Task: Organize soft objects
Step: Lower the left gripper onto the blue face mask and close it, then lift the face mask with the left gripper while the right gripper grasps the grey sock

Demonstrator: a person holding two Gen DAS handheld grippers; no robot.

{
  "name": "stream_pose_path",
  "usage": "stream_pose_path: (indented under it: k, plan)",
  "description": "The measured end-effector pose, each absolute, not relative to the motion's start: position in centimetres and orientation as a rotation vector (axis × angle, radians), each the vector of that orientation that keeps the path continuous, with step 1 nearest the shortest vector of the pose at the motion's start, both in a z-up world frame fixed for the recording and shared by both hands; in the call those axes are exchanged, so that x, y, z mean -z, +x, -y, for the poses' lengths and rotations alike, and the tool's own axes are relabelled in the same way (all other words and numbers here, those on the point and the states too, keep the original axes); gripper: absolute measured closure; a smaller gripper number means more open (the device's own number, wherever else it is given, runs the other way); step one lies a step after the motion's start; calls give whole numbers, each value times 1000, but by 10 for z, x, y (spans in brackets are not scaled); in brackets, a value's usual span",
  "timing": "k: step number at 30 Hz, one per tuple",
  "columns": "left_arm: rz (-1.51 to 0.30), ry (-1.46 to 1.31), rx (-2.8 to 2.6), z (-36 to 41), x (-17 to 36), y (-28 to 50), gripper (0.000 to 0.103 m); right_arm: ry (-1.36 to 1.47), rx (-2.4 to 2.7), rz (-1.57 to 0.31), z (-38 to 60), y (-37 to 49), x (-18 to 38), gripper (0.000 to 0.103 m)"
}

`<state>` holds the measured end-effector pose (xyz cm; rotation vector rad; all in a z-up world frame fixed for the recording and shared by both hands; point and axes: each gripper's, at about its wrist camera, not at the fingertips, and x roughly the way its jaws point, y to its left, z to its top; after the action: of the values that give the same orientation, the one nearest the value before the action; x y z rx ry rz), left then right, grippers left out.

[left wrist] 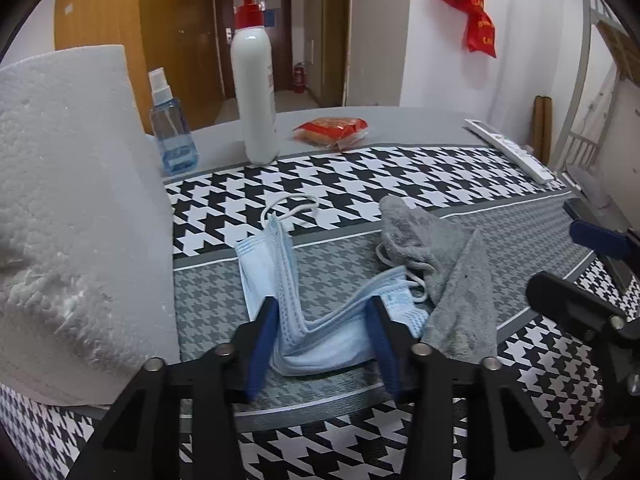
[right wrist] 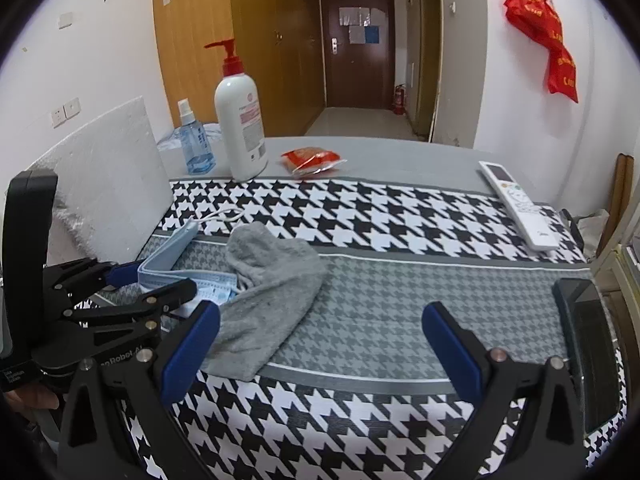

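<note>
A light blue face mask [left wrist: 280, 280] lies crumpled on the houndstooth mat [left wrist: 360, 168], its white ear loops showing. My left gripper [left wrist: 324, 312] is open, its blue-padded fingers on either side of the mask's near fold. A grey cloth [left wrist: 448, 276] lies over the mask's right end. In the right wrist view the grey cloth [right wrist: 272, 284] and mask [right wrist: 168, 260] lie at the left, with the left gripper [right wrist: 156, 280] over the mask. My right gripper [right wrist: 320, 316] is open and empty above the mat, its left finger near the cloth's edge.
A white foam block [left wrist: 72, 208] stands at the left. A blue spray bottle [left wrist: 172, 136], a white pump bottle [left wrist: 254, 92] and a red snack packet [left wrist: 332, 128] stand behind the mat. A white remote [right wrist: 516, 204] lies far right. A black device [right wrist: 592, 348] lies at the right edge.
</note>
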<state>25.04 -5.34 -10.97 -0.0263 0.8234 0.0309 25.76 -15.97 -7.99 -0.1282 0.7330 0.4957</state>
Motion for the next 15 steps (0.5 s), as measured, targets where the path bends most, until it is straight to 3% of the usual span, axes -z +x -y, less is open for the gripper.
stream_pose_path:
  k: [8,15]
  plan:
    - [-827,-81,22,47,111,251,81,-155,-512,-763,146,262,86,1]
    - [-789,-140,46,40,108,245,82,-170,-522,-780,135,267,90,1]
